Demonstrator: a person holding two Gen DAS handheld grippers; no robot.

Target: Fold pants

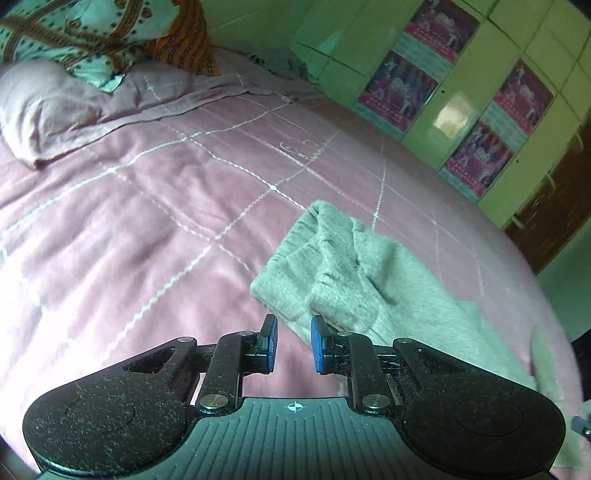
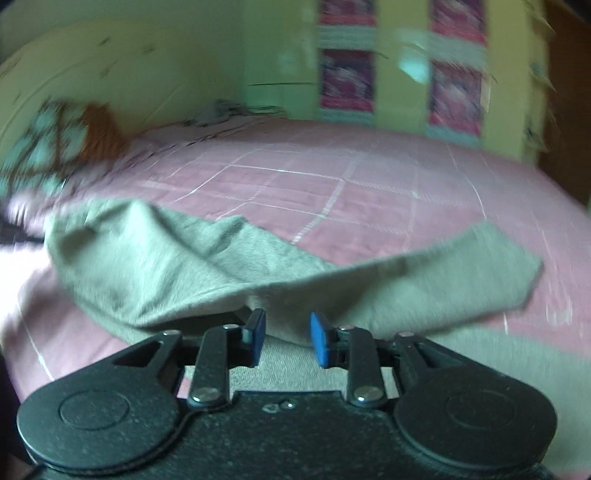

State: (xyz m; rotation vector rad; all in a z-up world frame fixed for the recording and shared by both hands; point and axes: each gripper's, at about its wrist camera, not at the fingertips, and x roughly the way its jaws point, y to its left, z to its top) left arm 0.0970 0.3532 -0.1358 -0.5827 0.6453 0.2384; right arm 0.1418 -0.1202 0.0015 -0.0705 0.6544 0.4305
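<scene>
Grey-green fleecy pants (image 1: 369, 266) lie crumpled on the pink checked bedcover (image 1: 147, 221). In the left wrist view their bunched end sits just ahead and right of my left gripper (image 1: 294, 341). That gripper's blue pads stand a little apart, with the cloth's edge showing beyond the gap and nothing pinched. In the right wrist view the pants (image 2: 184, 266) spread across the bedcover (image 2: 369, 199) in a raised fold, one leg reaching right. My right gripper (image 2: 288, 338) hovers at the fold's near edge, its jaws apart, with cloth behind and under the gap but not pressed.
A pink pillow (image 1: 55, 107) and a patterned teal-and-orange cloth (image 1: 74, 33) lie at the bed's far left. A green wardrobe with posters (image 1: 461, 92) stands beyond the bed, and a brown door (image 1: 554, 206) is at the right. The right wrist view is blurred.
</scene>
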